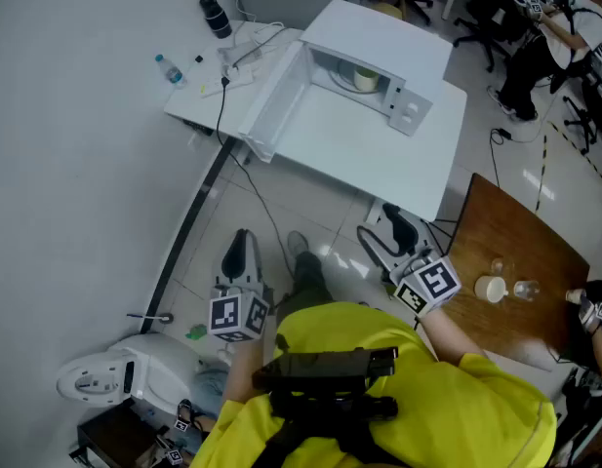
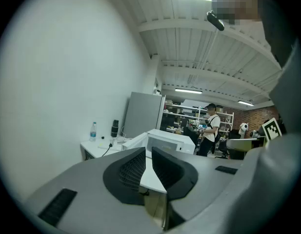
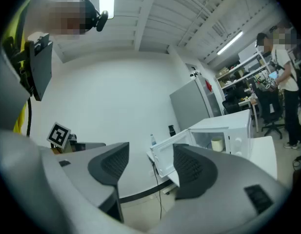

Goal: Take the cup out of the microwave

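Yellow shirt (image 1: 476,403), black chest harness (image 1: 330,370)

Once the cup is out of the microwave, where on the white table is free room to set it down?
The widest bare patch is the front of the white table, between the microwave with its open door and the near edge. The left end is crowded: water bottle, black flask, cables. The brown table at right also has bare room.
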`<state>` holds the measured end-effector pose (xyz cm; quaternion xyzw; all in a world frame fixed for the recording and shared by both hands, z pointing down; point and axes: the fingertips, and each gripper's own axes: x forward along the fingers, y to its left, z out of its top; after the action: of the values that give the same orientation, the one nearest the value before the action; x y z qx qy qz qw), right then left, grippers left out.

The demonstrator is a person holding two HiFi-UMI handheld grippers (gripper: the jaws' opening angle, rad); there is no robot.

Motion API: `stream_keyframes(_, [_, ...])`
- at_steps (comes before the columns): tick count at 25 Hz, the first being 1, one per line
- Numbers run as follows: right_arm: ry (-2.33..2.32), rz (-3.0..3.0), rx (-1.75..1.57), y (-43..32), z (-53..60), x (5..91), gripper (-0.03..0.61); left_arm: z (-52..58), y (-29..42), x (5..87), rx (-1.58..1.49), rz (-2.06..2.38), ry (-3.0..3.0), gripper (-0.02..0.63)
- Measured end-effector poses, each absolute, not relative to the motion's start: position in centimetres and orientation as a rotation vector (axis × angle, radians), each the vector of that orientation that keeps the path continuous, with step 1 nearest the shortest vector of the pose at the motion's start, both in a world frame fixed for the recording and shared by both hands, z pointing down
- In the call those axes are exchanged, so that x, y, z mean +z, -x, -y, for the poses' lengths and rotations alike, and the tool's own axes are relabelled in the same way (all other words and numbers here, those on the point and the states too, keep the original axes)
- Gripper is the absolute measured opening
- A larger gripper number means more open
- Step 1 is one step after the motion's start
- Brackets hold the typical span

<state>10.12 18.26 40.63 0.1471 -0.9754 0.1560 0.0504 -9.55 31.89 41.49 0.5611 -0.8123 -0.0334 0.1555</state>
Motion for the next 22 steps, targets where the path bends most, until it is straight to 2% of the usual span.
stream_keyframes(1, [-0.458, 2.967, 0.479, -8.2, -17.1, 40.8, 0.314, -30.4, 11.3, 41.1, -0.1, 2.321, -1.628, 0.037])
stream_keyframes(4, [-0.492, 2.959, 0.476, -2.2, -13.2, 41.1, 0.367, -25.8, 16.1, 39.8, -0.109, 2.29, -1.712, 0.037])
stream_keyframes(11, [-0.71, 2.942, 0.445, 8.3, -4.1, 40.7, 0.367, -18.3, 24.5, 38.0, -0.049, 2.197, -1.882, 0.037])
stream_keyframes(16, [-0.911, 2.898, 0.426, 8.6, -0.1, 41.4, 0.367, -12.0, 25.5, 39.2, -0.031, 2.07, -1.961, 0.037])
stream_keyframes(22, [-1.158, 2.717, 0.533, 6.1, 5.2, 45.5, 0.366, -4.5, 23.4, 40.7, -0.012, 1.865, -2.063, 0.037])
